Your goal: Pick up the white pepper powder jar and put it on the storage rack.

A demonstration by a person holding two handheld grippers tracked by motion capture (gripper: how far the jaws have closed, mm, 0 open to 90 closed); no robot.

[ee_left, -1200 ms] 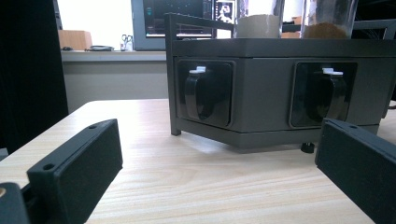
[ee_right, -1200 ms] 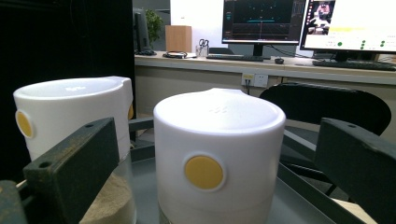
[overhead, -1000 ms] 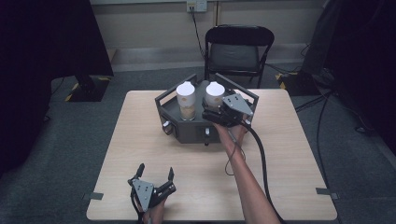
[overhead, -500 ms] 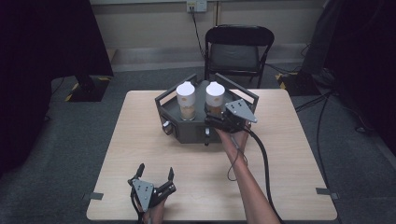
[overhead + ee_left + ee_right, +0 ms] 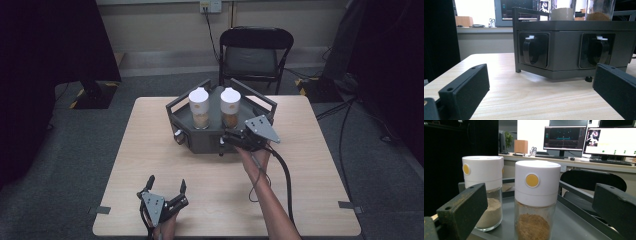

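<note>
From the high view, we saw a grey rack point(image 5: 200, 142) near the far edge of the table point(image 5: 310, 200), carrying two white-capped jars. Our right gripper point(image 5: 231, 138) sat at its front right corner, jaws apart; our left gripper point(image 5: 166, 186) rested near the table's front edge, also spread.

In the left gripper view, the rack's front wall showed two black knobs point(image 5: 533, 50).

In the right gripper view, the darker-powder jar point(image 5: 535, 200) stood between our open jaws, the paler jar point(image 5: 484, 191) just beside it. We judged that a skewed closing could tip it or knock its neighbour.
</note>
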